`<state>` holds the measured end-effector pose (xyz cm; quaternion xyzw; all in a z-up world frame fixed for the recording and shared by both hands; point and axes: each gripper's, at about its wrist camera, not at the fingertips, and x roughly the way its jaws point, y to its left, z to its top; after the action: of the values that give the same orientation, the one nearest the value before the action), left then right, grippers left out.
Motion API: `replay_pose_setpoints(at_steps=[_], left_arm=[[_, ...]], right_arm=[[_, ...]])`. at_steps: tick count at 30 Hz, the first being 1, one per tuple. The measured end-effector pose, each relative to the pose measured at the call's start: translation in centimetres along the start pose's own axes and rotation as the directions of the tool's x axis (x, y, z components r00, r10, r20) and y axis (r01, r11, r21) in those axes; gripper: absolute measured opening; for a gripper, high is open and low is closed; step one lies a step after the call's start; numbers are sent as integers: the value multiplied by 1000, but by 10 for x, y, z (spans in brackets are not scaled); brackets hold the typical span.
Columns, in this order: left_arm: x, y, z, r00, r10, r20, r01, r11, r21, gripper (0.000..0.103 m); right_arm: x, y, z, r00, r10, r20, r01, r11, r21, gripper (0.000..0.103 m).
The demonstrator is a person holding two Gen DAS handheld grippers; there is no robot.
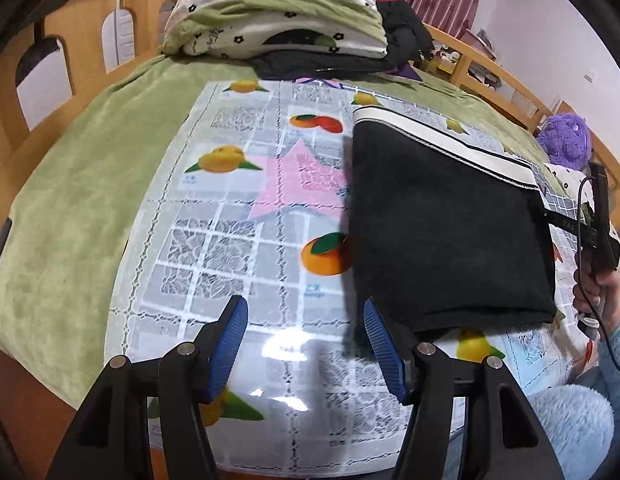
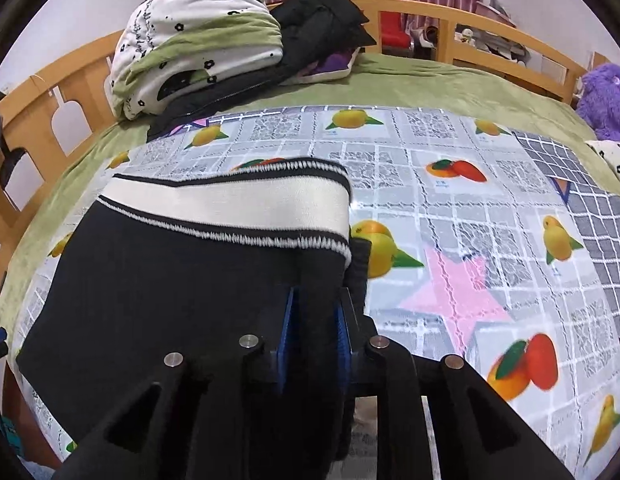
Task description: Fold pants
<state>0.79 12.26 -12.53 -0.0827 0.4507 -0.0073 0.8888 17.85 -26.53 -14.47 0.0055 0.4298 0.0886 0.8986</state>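
Left wrist view: left gripper (image 1: 305,344) fingers spread, empty, pants (image 1: 450,232) just right of them on the bed (image 1: 69,200); right wrist view: right gripper (image 2: 314,320) fingers clenched on the pants' (image 2: 181,280) right edge, bulk lying leftward.

Right tongs (image 2: 314,316) pad tips buried in black pants (image 2: 181,280) fabric

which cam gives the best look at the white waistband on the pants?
Right wrist. The white waistband runs wide across mid-frame, close up, with both zigzag-stitched black edges plain. The right gripper pinches the black pants just below it. Left wrist shows the band only as a thin slanted strip along the pants' far edge.
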Motion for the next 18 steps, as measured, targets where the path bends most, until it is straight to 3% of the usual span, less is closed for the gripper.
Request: replay_pose_setpoints(at_steps=[13, 18], left_arm=[[-8, -27, 6, 1000, -4, 20, 3, 999, 48, 58], [-4, -29, 16, 1000, -15, 27, 14, 999, 34, 58]], right_arm=[[-24, 4, -29, 999, -36, -27, 37, 999, 20, 21], [-26, 10, -37, 995, -87, -40, 87, 996, -12, 20]])
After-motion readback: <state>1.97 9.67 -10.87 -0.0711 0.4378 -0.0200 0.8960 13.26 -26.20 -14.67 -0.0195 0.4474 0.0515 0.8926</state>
